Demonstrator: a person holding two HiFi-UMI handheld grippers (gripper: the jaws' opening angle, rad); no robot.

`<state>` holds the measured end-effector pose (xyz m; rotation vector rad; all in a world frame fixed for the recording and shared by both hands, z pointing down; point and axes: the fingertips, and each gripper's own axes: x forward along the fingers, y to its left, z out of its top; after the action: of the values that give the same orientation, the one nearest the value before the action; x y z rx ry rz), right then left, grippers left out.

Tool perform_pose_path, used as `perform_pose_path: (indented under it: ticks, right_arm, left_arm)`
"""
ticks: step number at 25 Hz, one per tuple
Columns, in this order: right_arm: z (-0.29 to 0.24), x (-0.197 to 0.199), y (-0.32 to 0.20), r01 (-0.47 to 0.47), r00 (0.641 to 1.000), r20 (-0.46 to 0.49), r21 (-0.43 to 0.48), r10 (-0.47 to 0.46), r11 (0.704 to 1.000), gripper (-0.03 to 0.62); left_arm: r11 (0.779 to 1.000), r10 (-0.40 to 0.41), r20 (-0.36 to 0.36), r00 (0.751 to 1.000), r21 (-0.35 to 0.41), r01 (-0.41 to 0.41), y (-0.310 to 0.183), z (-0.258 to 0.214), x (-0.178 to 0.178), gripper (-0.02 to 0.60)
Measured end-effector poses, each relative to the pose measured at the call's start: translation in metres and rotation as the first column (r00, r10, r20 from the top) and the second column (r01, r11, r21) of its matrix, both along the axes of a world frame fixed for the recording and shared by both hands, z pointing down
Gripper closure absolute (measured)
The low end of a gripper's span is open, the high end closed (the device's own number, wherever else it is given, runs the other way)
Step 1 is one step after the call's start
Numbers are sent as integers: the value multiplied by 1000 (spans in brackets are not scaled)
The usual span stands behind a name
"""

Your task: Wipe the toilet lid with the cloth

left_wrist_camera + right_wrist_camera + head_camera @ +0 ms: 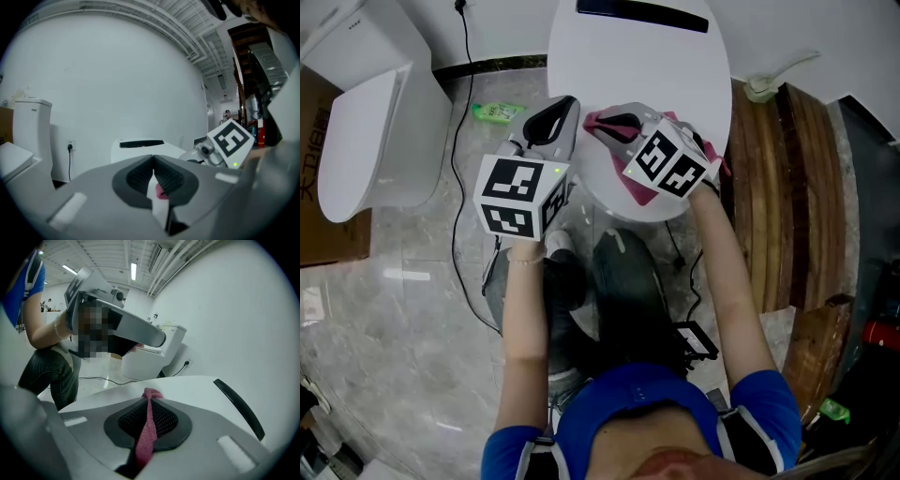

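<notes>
Right tongs (149, 397) clamped shut on pink cloth (146, 432). The cloth runs up between the pads and its end pokes out at the tips, above the white lid (197, 390). Left tongs (153, 160) closed, tips together, nothing gripped. Head view: both tongs side by side over the lid's near edge, the left pair at its left rim. Cloth bunched on the lid under the right pair. Second toilet (366, 122) well apart on the left. Green packet (497, 112) on the floor (394, 309) between the two toilets.
</notes>
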<state>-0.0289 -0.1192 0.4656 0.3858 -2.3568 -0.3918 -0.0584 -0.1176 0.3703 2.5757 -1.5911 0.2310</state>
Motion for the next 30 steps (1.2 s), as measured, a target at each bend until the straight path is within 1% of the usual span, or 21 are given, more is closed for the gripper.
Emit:
perform_pose_path:
  ticks: [4,10,14,22,30]
  right_arm:
    - [-1,-2,-4,-7,1000,5,-2,7,1000,577]
    - [-2,0,-7,-11,1000,6,-2,11,1000,577]
    - [-3,-2,-17,-27,1000,9,-5,27,1000,577]
    - [-7,0,-42,-72,997,20,-11,73,997,577]
    - [-7,0,-42,-76,997,22,-3,77,997,577]
  left_arm:
    - [1000,-1,-8,1000,5,1,0,-3,-1,580]
    - [1000,24,8,1000,6,-24,0,-2,11,580]
    - [999,32,8,999,4,-32,-1,-1,12,580]
    - [1000,30,10,1000,2,-30,-3,0,11,580]
    - [1000,19,19,1000,5,-19,0,-1,9,580]
